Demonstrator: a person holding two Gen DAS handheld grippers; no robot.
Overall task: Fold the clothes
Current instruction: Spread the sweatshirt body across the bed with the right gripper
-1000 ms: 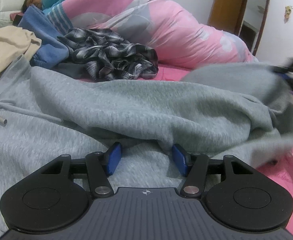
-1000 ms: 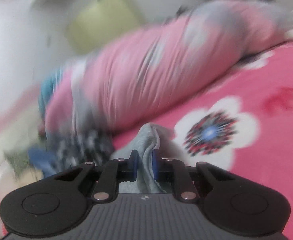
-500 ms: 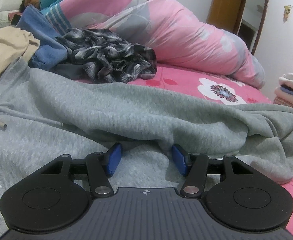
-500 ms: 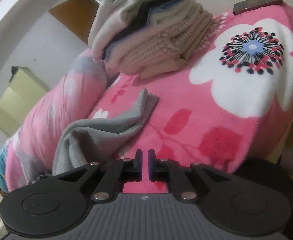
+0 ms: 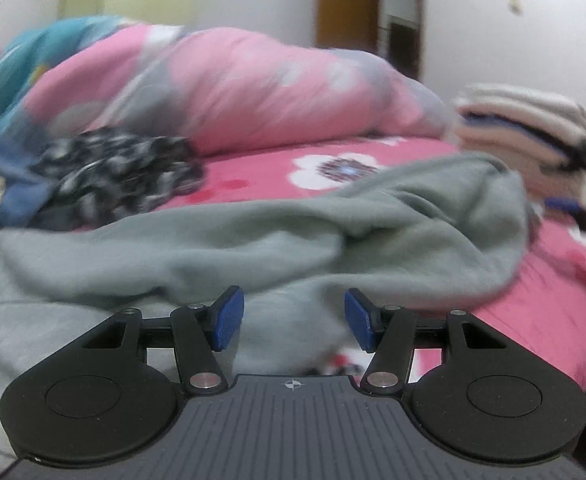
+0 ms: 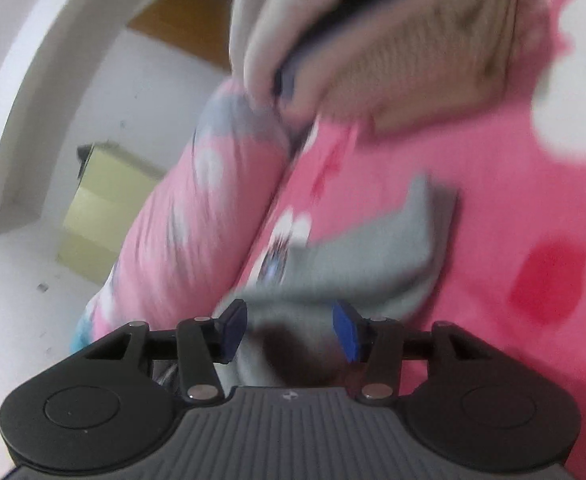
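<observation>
Left tongs [image 5: 291,318] released above grey sweatshirt [image 5: 253,240], right tongs [image 6: 289,330] opening over its edge, bare pink bedspread [image 6: 493,200] beyond.

left claw [image 5: 291,318]: jaws apart, pads gripping nothing | right claw [image 6: 291,332]: jaws opening, pads gripping nothing, rolled sideways

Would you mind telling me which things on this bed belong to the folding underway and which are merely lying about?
In the job:
- grey sweatshirt
- left gripper, open over it
- right gripper, jaws opening, grey cloth between them
- folded stack

Lying about:
- checked shirt
- blue garment
- pink quilt
</observation>
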